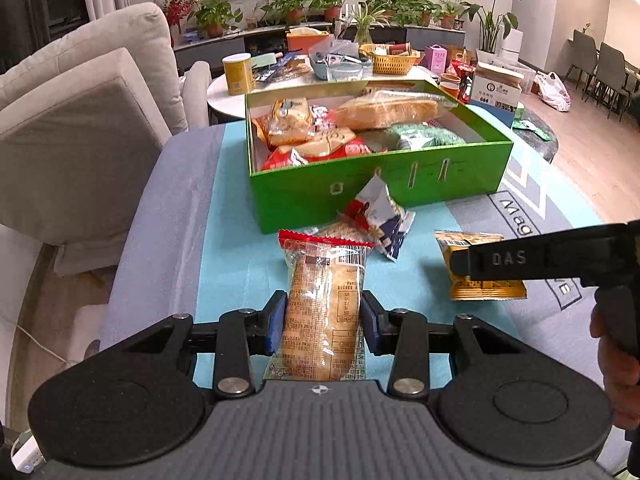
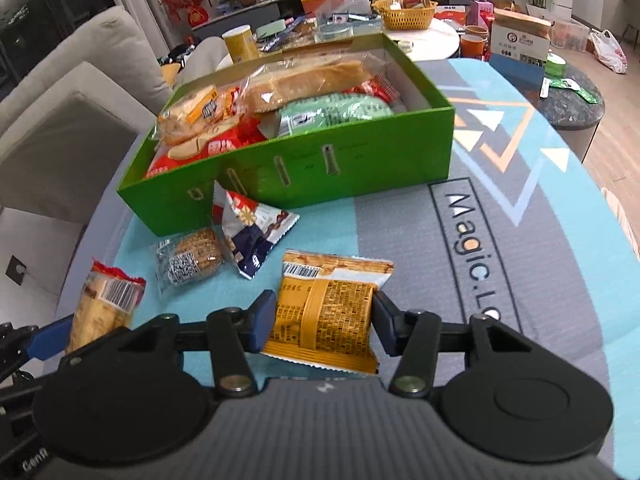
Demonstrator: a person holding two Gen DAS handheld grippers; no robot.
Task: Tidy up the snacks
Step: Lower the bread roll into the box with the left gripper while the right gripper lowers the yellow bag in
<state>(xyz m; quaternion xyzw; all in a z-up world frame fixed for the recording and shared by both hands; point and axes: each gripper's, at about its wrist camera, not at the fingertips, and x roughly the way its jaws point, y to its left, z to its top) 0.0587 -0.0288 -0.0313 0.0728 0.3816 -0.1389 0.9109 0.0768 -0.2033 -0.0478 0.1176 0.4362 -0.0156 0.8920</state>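
My left gripper (image 1: 323, 316) is shut on a long bread packet with a red end (image 1: 324, 304), near the front of the mat; that packet also shows in the right wrist view (image 2: 102, 304). My right gripper (image 2: 324, 312) is shut on a yellow cracker packet (image 2: 328, 312), seen in the left wrist view too (image 1: 480, 280). A green box (image 1: 384, 184) (image 2: 320, 168) holds several snack packets. In front of it lie a red, white and blue bag (image 1: 380, 220) (image 2: 252, 232) and a round brown cake in clear wrap (image 2: 192, 258).
The snacks lie on a blue and grey mat (image 2: 500, 260) printed with "Magic". A beige sofa (image 1: 80, 120) stands to the left. Behind the box a white round table (image 1: 304, 80) carries a yellow can, a wicker basket and other items.
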